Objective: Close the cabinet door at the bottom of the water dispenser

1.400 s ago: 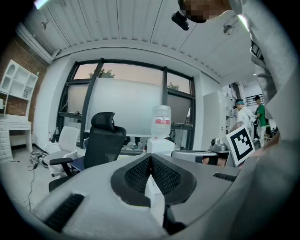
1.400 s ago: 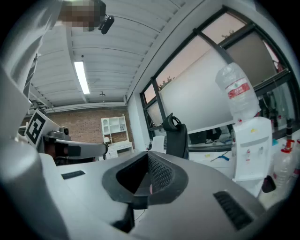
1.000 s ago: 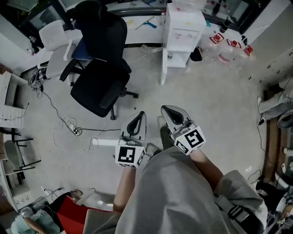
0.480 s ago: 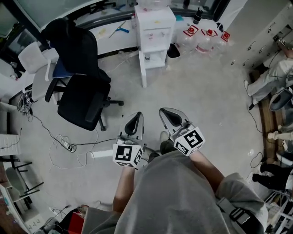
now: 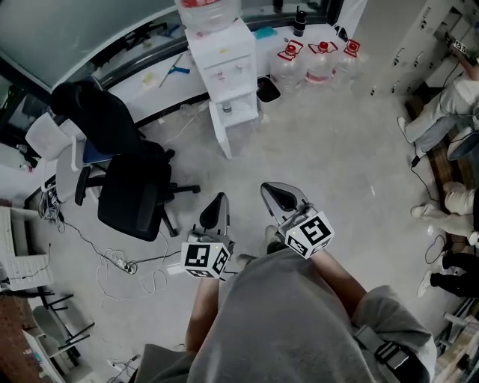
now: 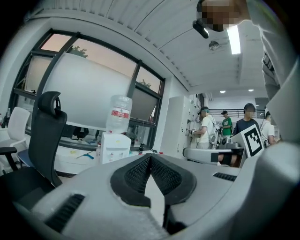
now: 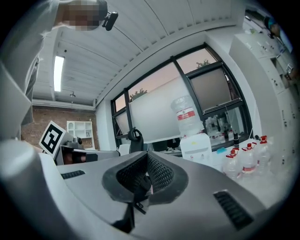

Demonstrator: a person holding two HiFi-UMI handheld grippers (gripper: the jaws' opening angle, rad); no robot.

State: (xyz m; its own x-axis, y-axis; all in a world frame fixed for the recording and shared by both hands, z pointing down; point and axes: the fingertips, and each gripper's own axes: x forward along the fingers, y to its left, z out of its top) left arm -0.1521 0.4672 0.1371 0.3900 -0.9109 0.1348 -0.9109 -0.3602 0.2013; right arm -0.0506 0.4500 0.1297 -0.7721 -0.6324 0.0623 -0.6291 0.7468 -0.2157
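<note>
The white water dispenser (image 5: 224, 71) with a bottle (image 5: 208, 10) on top stands at the far side of the floor. Its lower cabinet door (image 5: 221, 138) hangs open to the left of the dark opening (image 5: 241, 114). Both grippers are held in front of my body, well short of it. My left gripper (image 5: 219, 199) is shut and empty; my right gripper (image 5: 271, 188) beside it also looks shut with nothing held. The left gripper (image 6: 151, 157) view shows the dispenser (image 6: 113, 147) far off at the left. Past the right gripper (image 7: 147, 154) the dispenser (image 7: 196, 147) sits to the right.
A black office chair (image 5: 131, 176) stands left of the path, with cables and a power strip (image 5: 120, 262) on the floor beside it. Several spare water bottles (image 5: 314, 63) sit right of the dispenser. People (image 5: 441, 112) are at the right edge.
Both grippers have travelled forward across the floor, still shut. In the head view the dispenser has shifted left and come nearer, and the chair has slid towards the left.
</note>
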